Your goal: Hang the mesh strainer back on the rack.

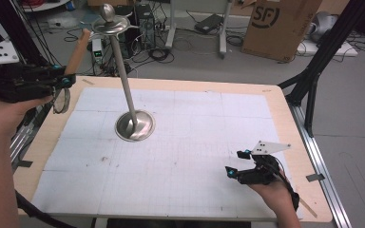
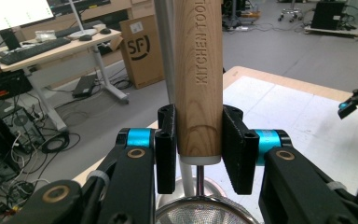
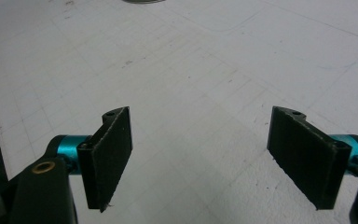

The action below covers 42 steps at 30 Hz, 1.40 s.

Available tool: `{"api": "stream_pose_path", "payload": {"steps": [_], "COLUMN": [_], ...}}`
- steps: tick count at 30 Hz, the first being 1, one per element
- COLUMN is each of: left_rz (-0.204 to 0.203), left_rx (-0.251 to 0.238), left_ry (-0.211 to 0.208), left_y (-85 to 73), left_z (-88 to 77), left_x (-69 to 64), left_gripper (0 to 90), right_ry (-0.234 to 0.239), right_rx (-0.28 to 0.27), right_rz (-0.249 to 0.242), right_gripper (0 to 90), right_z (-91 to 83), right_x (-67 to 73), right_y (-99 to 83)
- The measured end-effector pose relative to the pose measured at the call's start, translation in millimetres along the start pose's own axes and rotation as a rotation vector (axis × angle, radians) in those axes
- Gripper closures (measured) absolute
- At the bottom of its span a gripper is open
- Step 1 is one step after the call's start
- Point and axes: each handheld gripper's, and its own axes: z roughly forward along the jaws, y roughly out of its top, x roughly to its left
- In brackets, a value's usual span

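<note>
My left gripper is raised above the table's left edge, shut on the light wooden handle of a small sieve stamped KITCHEN TOOL. The handle points up and away, and the sieve's round mesh bowl hangs below the jaws. In the left gripper view both pads press the handle's sides, with the mesh rim at the bottom. A tall metal stand with a round base and a hooked, knobbed top stands left of centre. My right gripper rests open near the front right.
A white gridded mat covers most of the wooden table. Nothing lies between the right gripper's pads, just mat. A cardboard box, cables and desk legs are on the floor behind the table.
</note>
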Motion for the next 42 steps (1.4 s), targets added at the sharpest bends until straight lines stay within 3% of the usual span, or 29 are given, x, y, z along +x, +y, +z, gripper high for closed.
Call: {"api": "stream_pose_path", "payload": {"steps": [8, 19, 30, 42], "left_rz": [-0.005, -0.017, -0.029, -0.053], "left_rx": [0.036, 0.061, 0.103, 0.075], "left_ry": [0.024, 0.058, 0.054, 0.061], "left_y": [-1.2, -2.7, -6.6, -13.7], "left_z": [8.2, 31.9, 55.7, 63.4], "left_x": [4.9, 3.3, 1.6, 1.3], "left_gripper": [68.7, 68.6, 68.5, 66.4], "right_ry": [0.003, 0.003, 0.0, -0.003], "right_rx": [0.003, -0.001, -0.005, -0.008], "right_rz": [-0.001, 0.001, 0.005, 0.002], "right_gripper": [21.5, 21.5, 21.5, 21.5], "right_z": [0.3, -0.8, -2.5, -3.4], "right_x": [0.3, -0.4, -1.0, -1.2], "right_y": [0.0, -0.5, -1.2, -1.5]}}
